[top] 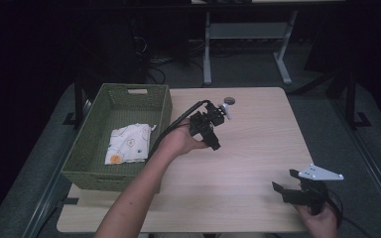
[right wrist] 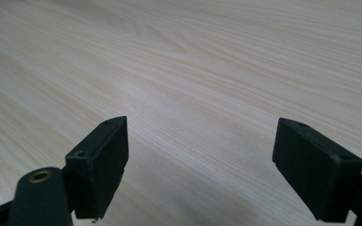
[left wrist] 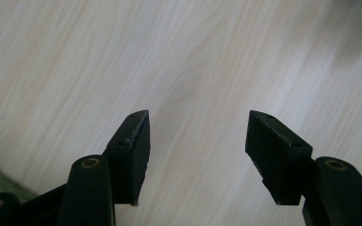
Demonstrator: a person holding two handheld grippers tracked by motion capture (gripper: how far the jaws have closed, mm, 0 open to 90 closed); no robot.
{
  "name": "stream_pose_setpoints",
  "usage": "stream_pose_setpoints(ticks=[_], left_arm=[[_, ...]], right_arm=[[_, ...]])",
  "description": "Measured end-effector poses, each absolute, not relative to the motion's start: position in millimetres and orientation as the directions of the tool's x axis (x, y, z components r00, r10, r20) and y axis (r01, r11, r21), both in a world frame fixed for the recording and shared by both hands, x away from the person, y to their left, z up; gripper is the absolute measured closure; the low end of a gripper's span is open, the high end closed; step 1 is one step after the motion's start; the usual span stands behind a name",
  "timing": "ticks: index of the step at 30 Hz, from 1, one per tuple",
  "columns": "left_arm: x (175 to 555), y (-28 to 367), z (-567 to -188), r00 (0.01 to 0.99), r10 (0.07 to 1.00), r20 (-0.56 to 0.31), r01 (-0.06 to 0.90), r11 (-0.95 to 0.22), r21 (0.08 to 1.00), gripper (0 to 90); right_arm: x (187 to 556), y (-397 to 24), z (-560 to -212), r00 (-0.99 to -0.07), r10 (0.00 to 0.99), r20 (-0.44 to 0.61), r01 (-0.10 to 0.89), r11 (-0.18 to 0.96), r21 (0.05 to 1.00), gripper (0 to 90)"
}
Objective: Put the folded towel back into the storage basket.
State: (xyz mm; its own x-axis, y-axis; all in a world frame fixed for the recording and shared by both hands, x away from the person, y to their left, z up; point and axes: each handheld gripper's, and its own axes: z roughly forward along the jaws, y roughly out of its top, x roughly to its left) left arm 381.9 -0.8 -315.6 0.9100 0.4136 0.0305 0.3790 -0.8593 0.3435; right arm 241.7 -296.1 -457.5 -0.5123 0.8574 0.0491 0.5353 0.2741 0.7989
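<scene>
Your left tool (top: 213,134) and right tool (top: 285,181) both gape empty over the tabletop (top: 258,148), the folded cloth (top: 128,144) lying in the basket (top: 163,106) at the left edge.

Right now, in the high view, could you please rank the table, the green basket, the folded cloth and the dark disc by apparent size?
1. Table
2. Green basket
3. Folded cloth, lying inside the basket
4. Dark disc, near the table's far edge

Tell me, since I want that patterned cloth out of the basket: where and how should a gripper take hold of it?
Probably the cloth's raised corner at its far right, coming straight down from above. It lies folded and mostly flat on the floor of the green basket, whose walls block any sideways approach. The left gripper, open over the table beside the basket, is nearer.
</scene>
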Motion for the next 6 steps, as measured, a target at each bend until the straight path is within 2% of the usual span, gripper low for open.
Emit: stream_pose_setpoints(ticks=[6], left_arm=[[376.7, -18.7, -320.3, 0.925, 0.379, 0.022, 0.350, -0.872, 0.341, 37.6]], right_arm=[[240.3, -298.2, -457.0, -0.511, 0.858, 0.047, 0.533, 0.273, 0.801, 18.7]])
